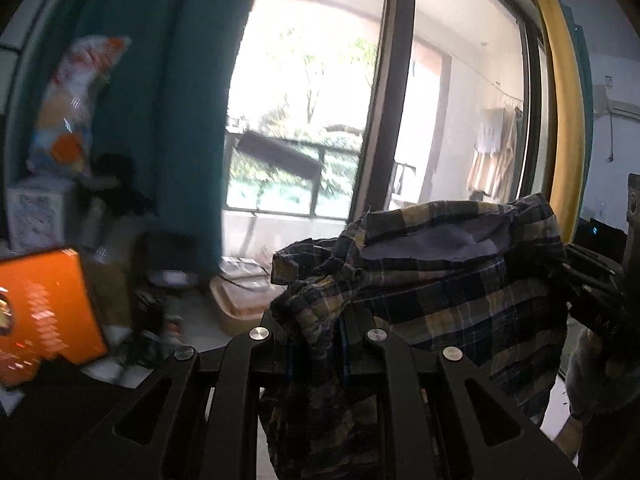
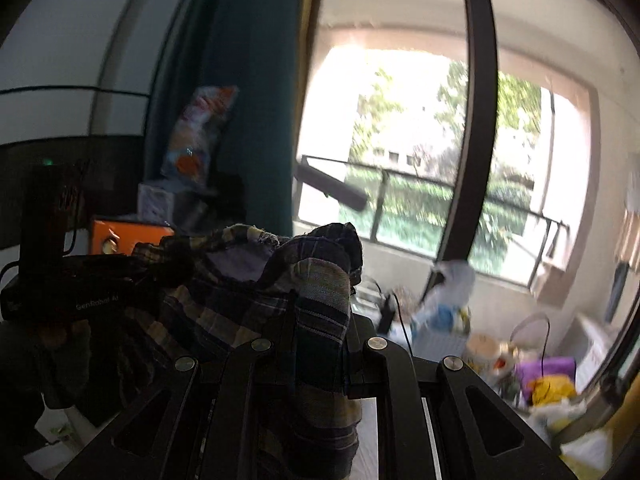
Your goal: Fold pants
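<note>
The plaid pants (image 1: 448, 280) in dark blue, yellow and grey hang in the air, stretched between my two grippers. My left gripper (image 1: 318, 340) is shut on one bunched part of the fabric, which drapes down over its fingers. My right gripper (image 2: 318, 336) is shut on another part of the pants (image 2: 316, 300). In the left wrist view the right gripper (image 1: 592, 300) shows at the far right, holding the cloth. In the right wrist view the left gripper (image 2: 80, 300) shows at the left. Both fingertip pairs are hidden by cloth.
A big window with a dark frame (image 1: 384, 120) and a teal curtain (image 1: 188, 120) stand ahead. An orange box (image 1: 44, 312) and a snack bag (image 1: 72, 100) are at the left. A cluttered heap of bags and a white basket (image 2: 440, 336) lies at the right.
</note>
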### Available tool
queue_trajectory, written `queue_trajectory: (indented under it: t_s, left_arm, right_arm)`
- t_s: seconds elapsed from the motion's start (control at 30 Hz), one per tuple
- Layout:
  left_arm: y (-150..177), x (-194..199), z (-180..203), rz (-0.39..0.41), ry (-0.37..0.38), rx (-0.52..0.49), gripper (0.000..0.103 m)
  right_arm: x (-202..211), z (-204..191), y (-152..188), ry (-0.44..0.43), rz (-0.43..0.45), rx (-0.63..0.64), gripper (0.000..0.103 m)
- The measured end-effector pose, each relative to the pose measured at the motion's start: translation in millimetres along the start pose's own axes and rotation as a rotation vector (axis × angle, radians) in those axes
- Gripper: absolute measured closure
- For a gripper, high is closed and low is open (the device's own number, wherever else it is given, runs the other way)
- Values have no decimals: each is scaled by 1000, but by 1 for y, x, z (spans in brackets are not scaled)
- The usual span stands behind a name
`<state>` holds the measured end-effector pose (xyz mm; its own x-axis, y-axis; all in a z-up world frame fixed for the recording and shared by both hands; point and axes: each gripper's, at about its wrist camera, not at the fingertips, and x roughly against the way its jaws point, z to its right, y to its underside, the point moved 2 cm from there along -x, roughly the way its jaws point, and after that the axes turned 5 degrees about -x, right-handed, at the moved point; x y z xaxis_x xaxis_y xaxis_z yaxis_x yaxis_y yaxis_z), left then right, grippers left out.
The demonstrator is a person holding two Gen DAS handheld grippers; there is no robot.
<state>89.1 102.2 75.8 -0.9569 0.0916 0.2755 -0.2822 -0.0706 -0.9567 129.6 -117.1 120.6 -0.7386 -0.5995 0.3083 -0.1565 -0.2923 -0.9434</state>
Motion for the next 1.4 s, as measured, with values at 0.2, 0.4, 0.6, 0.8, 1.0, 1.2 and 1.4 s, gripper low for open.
queue_trajectory:
  t_s: [0.2,0.4,0.6,0.8,1.0,1.2,1.4]
  left_arm:
    - [-15,62,-24,65,-95,-12,89]
    - [-10,89,-59,43,-200,-49,89]
    - [33,43,-116,-129,-243,-15,89]
    - [111,-54,-174,-372,-199,92,89]
    - [146,-102,-200,-490,-193,144,74]
    - [151,-106,-214,-490,-185,187,54]
    - [142,-87,-206,-501,-313,98,19]
  right_arm:
    - [21,-44,-26,-72,89,39,88]
    - [3,-78,-31,-177,93,7,88]
    - [-71,-104,-3,-243,-42,-12,88]
    - [-174,-114,58,-239,-269,-36,88]
    - [-249,-105,112,-201,-444,-113,88]
    - [-284,-94,140,-141,-537,-139,61]
    - [-292,-75,148,-71,-570,-183,31]
